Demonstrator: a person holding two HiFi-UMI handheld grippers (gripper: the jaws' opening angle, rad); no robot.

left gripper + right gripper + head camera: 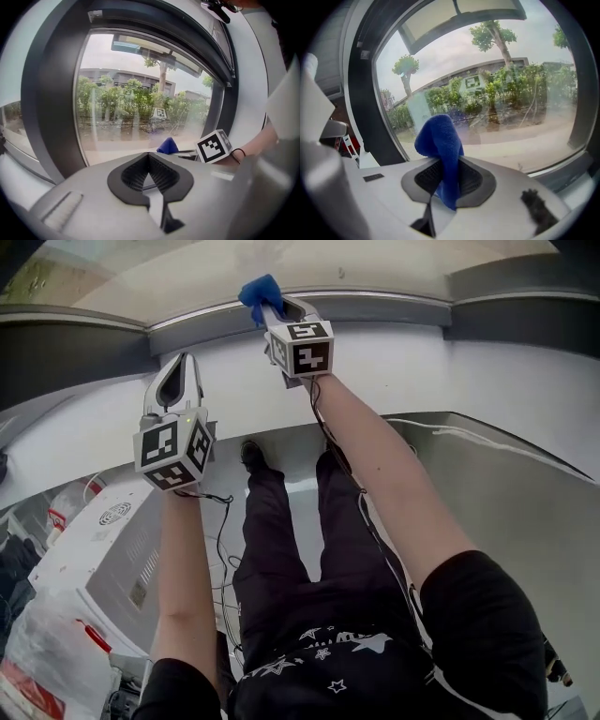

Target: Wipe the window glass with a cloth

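A blue cloth (440, 150) sticks up folded from my right gripper (446, 176), whose jaws are shut on it. In the head view the cloth (260, 292) is at the lower edge of the window glass (281, 263), by the dark frame. My left gripper (176, 385) hangs lower and to the left, in front of the white wall, jaws shut with nothing between them. The left gripper view looks at the window glass (140, 93) over the shut left gripper (148, 165); the cloth (168, 146) and the right gripper's marker cube (213, 146) show to the right.
A dark window frame (84, 338) runs under the glass, above a white wall panel (487, 367). Below are the person's legs, a white appliance (103, 540) at the left and a grey sloped surface (525, 521) at the right. Trees and buildings lie outside.
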